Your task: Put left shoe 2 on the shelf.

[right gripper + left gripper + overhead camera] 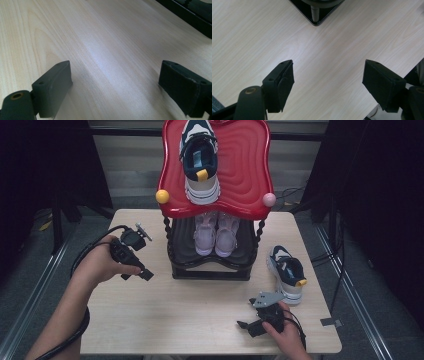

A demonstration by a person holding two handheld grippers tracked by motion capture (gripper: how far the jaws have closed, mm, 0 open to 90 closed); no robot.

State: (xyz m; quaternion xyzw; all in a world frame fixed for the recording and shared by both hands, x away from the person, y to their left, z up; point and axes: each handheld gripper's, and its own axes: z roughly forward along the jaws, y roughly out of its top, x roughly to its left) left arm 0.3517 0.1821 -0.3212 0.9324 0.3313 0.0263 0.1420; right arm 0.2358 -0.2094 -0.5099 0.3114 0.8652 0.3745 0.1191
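High view, rack: a glossy, rippled red top shelf carries one navy-and-white sneaker; two pale pink shoes sit on the black lower tier.
High view, table: a second navy sneaker lies on pale wood just beside the right gripper.
Left gripper view: left gripper, jaws wide, nothing between, near the rack's black base corner.
Right gripper view: jaws wide, bare woodgrain.

table: pale wood | on it: shoe rack, navy sneaker
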